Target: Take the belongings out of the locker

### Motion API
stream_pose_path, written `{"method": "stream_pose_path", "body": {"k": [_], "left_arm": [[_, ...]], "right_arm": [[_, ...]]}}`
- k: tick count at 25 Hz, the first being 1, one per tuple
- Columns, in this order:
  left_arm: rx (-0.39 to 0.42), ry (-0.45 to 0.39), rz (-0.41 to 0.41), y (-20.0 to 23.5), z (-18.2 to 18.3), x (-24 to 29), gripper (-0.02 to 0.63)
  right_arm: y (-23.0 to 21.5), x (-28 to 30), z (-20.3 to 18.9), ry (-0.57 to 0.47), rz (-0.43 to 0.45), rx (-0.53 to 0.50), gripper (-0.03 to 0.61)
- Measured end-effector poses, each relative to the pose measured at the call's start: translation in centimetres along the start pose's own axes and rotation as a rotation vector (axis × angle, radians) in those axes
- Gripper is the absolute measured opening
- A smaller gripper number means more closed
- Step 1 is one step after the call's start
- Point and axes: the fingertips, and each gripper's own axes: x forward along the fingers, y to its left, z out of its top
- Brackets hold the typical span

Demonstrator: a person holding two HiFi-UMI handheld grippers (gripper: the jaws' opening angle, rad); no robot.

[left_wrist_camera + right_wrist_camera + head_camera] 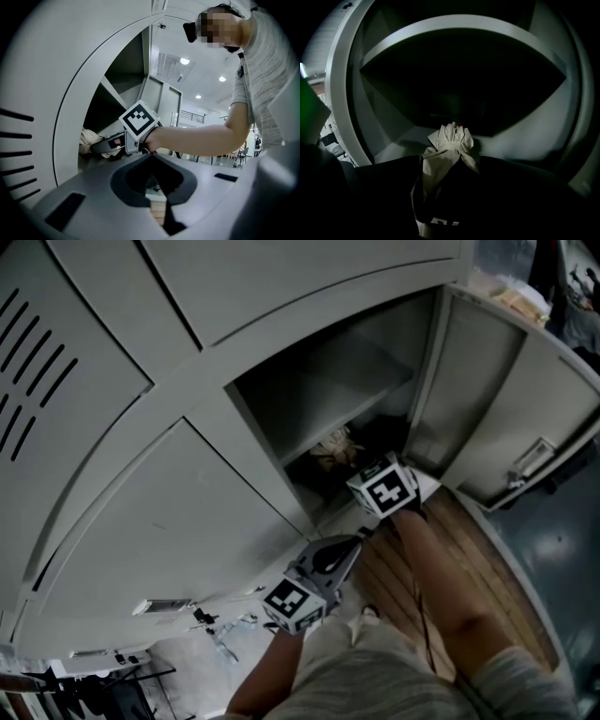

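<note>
A beige cloth bag (pixel 336 448) with a gathered top lies on the floor of the open locker (pixel 309 381). My right gripper (pixel 445 190) reaches into the locker, and its marker cube (pixel 384 486) shows at the opening. The jaws stand open as dark shapes on either side of the bag (pixel 446 154), and I see no pad pressing on it. From the left gripper view the right gripper (pixel 97 147) has its tips at the bag (pixel 88 139). My left gripper (pixel 352 545) hangs outside, below the opening, shut and empty.
The locker door (pixel 525 418) stands swung open at the right. A shelf (pixel 337 381) spans the compartment above the bag. Closed locker doors (pixel 187 512) fill the left. Wooden planks (pixel 469 559) lie under the right arm.
</note>
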Motion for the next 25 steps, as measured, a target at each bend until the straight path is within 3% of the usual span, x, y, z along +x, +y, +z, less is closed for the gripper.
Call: {"method": "stream_pose_path", "body": {"k": [6,9,12,15,25], "left_arm": [[-0.006,-0.003,-0.010,0.4,0.1,0.1,0.002],[-0.009,0.004,-0.016,0.5,0.0,0.2,0.002],[-0.014,0.004,-0.022,0.6,-0.1,0.4,0.002],[-0.012,0.003,-0.028,0.6,-0.1,0.5,0.002],[-0.009,0.009,-0.040,0.4,0.0,0.5,0.002]], "right_arm": [[-1.0,1.4,-2.3,0.114,-0.059,-0.057,0.379],[-1.2,1.6,-2.5,0.109,-0.040,-0.031,0.377],[-1.4,1.5,-2.4,0.098,-0.033,-0.016,0.301],[-1.6,1.5,-2.4,0.090,-0.037,-0.006,0.276],[-1.7,1.6,-2.5,0.086,-0.054,0.002,0.253]]}}
